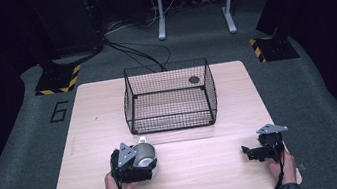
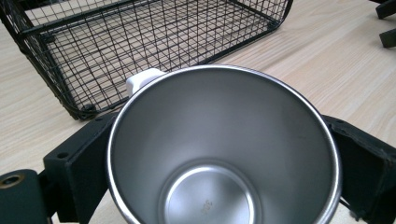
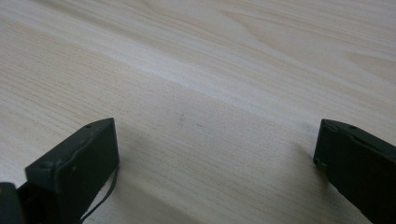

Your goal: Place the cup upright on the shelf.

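Currently engaged: transport step, with the shiny stainless-steel cup with a white handle (image 2: pixel 224 154) clamped between the jaws of the left gripper (image 1: pixel 142 162). Seen in the left gripper view with one black jaw pressed to each side of the cup wall, open mouth toward the camera, interior empty. Located in the high view at the near-left part of the pale wooden table (image 1: pixel 203 170), just in front of the black wire-mesh basket (image 1: pixel 169 97) but apart from it. Cannot tell whether lifted clear of the tabletop or resting on it.

Right gripper (image 1: pixel 253 152): released, jaws spread wide over bare wood in the right gripper view, nothing between them. Parked at the near-right part of the table, well apart from cup and basket.

Basket standing empty at table centre, with a small dark round mark (image 1: pixel 194 79) visible through the mesh near its far right corner.

Judged next move: raise the cup above the near rim of the basket, carry forward, lower onto the mesh floor, then release. Requires enough height for the cup base to pass over the wire rim, and a steady clamp on the smooth steel wall to prevent slipping or tilting.
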The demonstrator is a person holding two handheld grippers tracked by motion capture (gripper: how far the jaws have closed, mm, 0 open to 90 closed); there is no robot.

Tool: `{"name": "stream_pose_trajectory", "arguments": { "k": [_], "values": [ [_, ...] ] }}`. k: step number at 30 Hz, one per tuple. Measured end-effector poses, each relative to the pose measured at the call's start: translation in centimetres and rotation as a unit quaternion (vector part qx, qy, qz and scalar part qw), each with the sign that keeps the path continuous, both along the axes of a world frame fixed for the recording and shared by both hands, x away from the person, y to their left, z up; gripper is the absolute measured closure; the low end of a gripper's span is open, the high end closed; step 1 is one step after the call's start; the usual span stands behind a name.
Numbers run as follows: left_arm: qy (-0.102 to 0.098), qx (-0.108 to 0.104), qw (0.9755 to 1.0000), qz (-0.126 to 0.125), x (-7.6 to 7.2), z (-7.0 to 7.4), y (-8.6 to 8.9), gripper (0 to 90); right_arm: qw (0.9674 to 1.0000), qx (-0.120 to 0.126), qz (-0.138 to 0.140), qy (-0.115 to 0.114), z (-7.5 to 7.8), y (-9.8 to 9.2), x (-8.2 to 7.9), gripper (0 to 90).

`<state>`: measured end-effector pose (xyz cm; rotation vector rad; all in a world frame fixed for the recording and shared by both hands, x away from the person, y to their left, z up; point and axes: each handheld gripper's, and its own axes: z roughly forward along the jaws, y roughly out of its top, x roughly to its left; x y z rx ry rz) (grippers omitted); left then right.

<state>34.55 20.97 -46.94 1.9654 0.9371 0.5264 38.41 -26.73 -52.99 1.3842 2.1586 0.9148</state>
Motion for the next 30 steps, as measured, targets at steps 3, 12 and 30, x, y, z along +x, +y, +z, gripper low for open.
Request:
{"name": "stream_pose_trajectory", "arguments": {
  "k": [3,12,30],
  "values": [
    [-0.002,-0.004,1.0,-0.002,0.0,0.2,0.0,6.2,1.0,0.0,0.0,-0.001,0.0,0.0,0.0,0.0],
    [-0.007,-0.003,0.9999,-0.009,0.1,1.1,0.2,6.2,1.0,0.001,0.0,-0.002,0.0,0.0,0.0,0.0],
    [-0.014,-0.009,0.9994,-0.032,0.8,3.7,0.2,6.2,1.0,0.0,0.001,0.0,0.0,0.0,0.0,0.0]
  ]
}}
